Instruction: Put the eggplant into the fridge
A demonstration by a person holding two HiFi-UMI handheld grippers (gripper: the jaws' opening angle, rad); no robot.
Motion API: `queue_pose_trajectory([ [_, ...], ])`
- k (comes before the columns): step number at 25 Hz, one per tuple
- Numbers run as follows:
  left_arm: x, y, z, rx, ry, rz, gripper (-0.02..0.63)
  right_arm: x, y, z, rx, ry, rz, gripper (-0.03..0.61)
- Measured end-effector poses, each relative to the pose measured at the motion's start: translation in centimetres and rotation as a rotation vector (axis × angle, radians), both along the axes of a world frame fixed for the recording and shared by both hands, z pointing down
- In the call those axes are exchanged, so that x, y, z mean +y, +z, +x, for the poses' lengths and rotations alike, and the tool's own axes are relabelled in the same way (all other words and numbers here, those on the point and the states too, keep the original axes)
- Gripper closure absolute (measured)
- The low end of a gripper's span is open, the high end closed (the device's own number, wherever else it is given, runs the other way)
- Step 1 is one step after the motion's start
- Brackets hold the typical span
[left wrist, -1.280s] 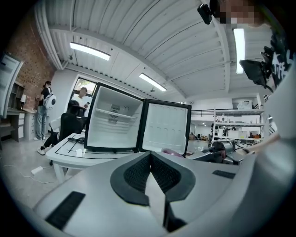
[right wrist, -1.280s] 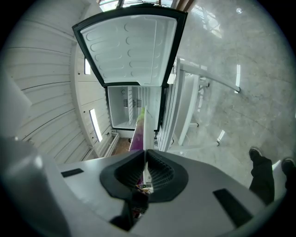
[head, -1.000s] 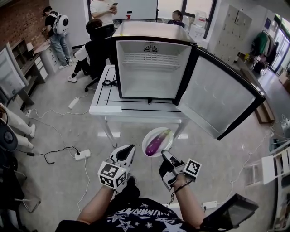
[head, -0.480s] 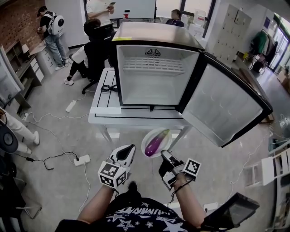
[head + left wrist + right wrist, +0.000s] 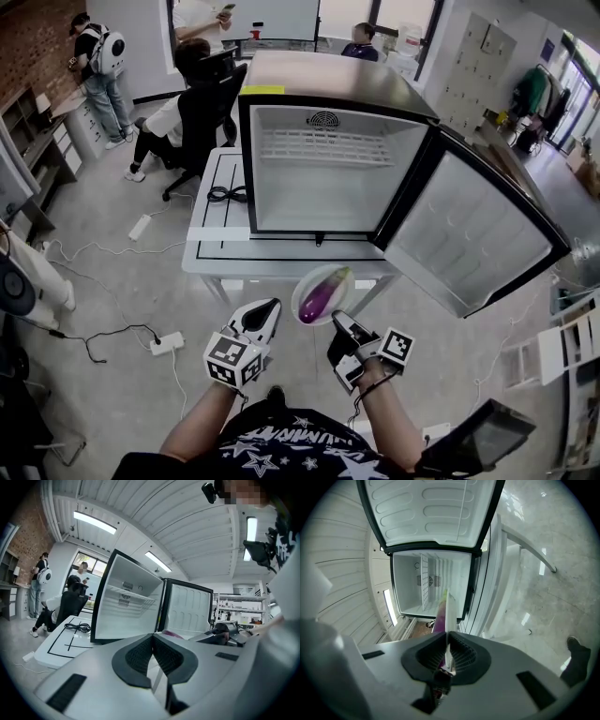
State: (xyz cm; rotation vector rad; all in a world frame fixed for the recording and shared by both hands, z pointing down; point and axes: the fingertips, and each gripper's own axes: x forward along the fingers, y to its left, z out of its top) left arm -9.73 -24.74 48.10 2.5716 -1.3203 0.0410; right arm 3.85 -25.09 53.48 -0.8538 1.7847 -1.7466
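Nearest the person, the left gripper (image 5: 267, 311) is held out with its pads pressed together and nothing between them, so it plays no part in the carry. Just beside it, the right gripper (image 5: 338, 321) is clenched on the near rim of a white plate (image 5: 346, 296). Its own view shows that rim edge-on, pinched between the two pads. The eggplant (image 5: 322, 293) lies loose on the plate, its green stem end toward the fridge, and the plate hangs over the floor just short of the table (image 5: 210, 228). Beyond the table edge the fridge (image 5: 330, 171) stands on the tabletop with its cavity bare and its door (image 5: 472, 236) swung wide to the right. A coiled cable (image 5: 225, 195) lies beside it, and further back several people sit and stand in the room. The weak point is the grip — one thin pinch at a single spot on the rim, with the load hanging out past the pads. If the wrist rolls or the plate sags, the eggplant would likely roll off its far edge. The plate's front lip could also catch on the table edge or the fridge's lower frame if carried in too low, and such a knock could jar it loose from the pads.
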Motion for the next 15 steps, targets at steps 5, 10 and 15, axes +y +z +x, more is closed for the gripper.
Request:
queue_pose_trajectory([
  [5,-1.9,0.2,-1.2,0.023,0.010,-0.003,0.604,-1.3,-0.1,-1.3,0.006,0.008,0.011,0.557],
  [10,-2.9,0.7,-1.6,0.027,0.027,-0.012,0.604,-2.1,0.3,-1.7,0.011,0.035,0.001,0.557],
  [15,-3.6,0.3,-1.9,0.032,0.028,-0.005,0.604,-2.8,0.0,-2.6,0.018,0.014,0.005,0.557],
])
